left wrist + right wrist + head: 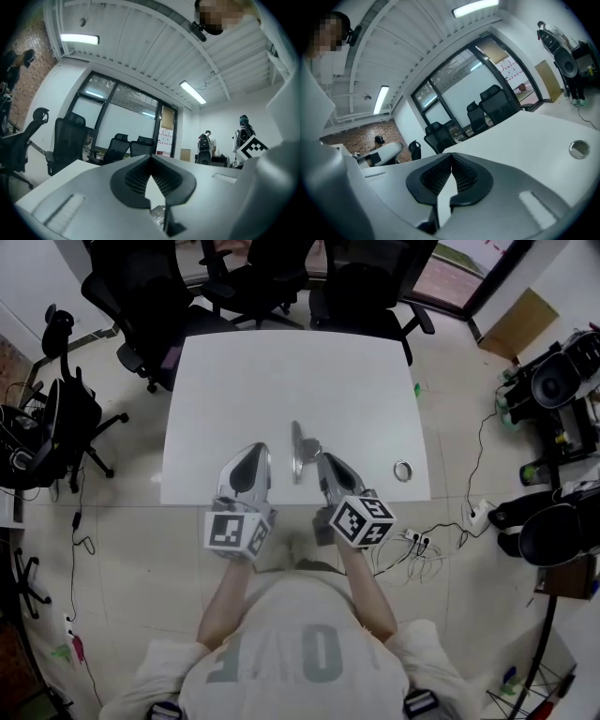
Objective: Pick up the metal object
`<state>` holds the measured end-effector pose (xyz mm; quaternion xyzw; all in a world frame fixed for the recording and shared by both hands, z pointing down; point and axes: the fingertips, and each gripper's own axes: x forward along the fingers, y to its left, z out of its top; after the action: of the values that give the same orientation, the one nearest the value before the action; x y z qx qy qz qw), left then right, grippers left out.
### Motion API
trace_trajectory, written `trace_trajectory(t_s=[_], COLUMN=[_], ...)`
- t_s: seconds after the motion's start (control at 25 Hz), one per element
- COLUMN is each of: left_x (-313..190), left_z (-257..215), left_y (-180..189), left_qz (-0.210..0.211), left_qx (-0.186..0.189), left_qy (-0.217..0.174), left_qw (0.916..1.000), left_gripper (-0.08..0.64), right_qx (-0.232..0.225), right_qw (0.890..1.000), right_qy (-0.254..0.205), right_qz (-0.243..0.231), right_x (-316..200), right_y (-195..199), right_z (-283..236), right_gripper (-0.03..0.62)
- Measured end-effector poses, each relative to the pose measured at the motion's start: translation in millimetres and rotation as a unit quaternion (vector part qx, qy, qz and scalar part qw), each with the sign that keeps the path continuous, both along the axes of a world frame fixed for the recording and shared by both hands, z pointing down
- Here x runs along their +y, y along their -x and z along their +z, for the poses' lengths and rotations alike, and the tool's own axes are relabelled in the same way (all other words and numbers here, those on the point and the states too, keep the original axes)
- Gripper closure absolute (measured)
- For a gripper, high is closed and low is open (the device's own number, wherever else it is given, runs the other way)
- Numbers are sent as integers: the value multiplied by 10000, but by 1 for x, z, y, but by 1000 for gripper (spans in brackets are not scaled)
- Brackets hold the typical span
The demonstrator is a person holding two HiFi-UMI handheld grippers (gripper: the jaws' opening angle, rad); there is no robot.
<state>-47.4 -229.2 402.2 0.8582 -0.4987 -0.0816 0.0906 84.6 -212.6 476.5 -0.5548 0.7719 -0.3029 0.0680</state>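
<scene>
A long silvery metal object (297, 452) lies on the white table (300, 381) near its front edge, between my two grippers. My left gripper (256, 452) rests just left of it, jaws shut with nothing between them. A bit of the metal object (158, 213) shows low down through the slit under the left gripper (150, 159). Close to the object's right side is my right gripper (322, 459), also shut and empty. In the right gripper view the right gripper (451, 157) points across bare tabletop.
A small metal ring (402, 470) lies on the table right of the right gripper, and the ring (580, 148) also shows in the right gripper view. Black office chairs (253, 277) stand along the far side. Cables and equipment (553, 390) crowd the floor at the right.
</scene>
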Motion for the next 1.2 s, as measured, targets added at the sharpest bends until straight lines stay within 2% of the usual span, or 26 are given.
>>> trace_trajectory(t_s=[0.04, 0.08, 0.16, 0.24, 0.28, 0.4, 0.48, 0.6, 0.64, 0.76, 0.88, 1.08, 1.2], left_x=[-2, -4, -7, -11, -12, -11, -11, -13, -14, -14, -15, -16, -17], left_z=[2, 4, 10, 18, 23, 33, 37, 39, 39, 40, 39, 44, 40], left_y=[0, 0, -2, -3, -3, 0, 2, 4, 5, 7, 8, 14, 16], left_qz=[-28, -49, -61, -59, -66, -112, -164, -206, -216, -236, -235, -331, -371], left_qx=[-17, -36, -96, -148, -156, -183, -215, -239, -255, -295, -321, -217, -191], left_qy=[25, 49, 106, 197, 258, 398, 446, 479, 482, 494, 483, 488, 460], left_qw=[10000, 10000, 9999, 9997, 9995, 9990, 9986, 9984, 9983, 9981, 9980, 9980, 9981], left_gripper=[558, 558, 558, 558, 558, 558, 558, 558, 558, 558, 558, 558, 558], right_qx=[55, 93, 87, 126, 194, 231, 178, 408, 496, 495, 488, 688, 614], right_qw=[9999, 9996, 9985, 9957, 9932, 9829, 9770, 9669, 9638, 9634, 9669, 9728, 9802], right_qy=[125, 247, 530, 922, 1148, 1821, 2115, 2511, 2615, 2631, 2499, 2211, 1880], right_qz=[-54, -97, -96, -37, -32, -143, -211, -182, -160, -106, -143, -72, -20], right_x=[-7, -14, -31, -48, -55, -63, -67, -68, -68, -66, -66, -61, -60], right_y=[0, -1, -5, -11, -13, -11, -8, -7, -6, -1, 4, -2, -6], right_z=[9, 19, 42, 73, 90, 131, 145, 160, 165, 169, 166, 157, 132], right_gripper=[580, 546, 417, 348, 336, 337, 350, 402, 437, 474, 482, 491, 491])
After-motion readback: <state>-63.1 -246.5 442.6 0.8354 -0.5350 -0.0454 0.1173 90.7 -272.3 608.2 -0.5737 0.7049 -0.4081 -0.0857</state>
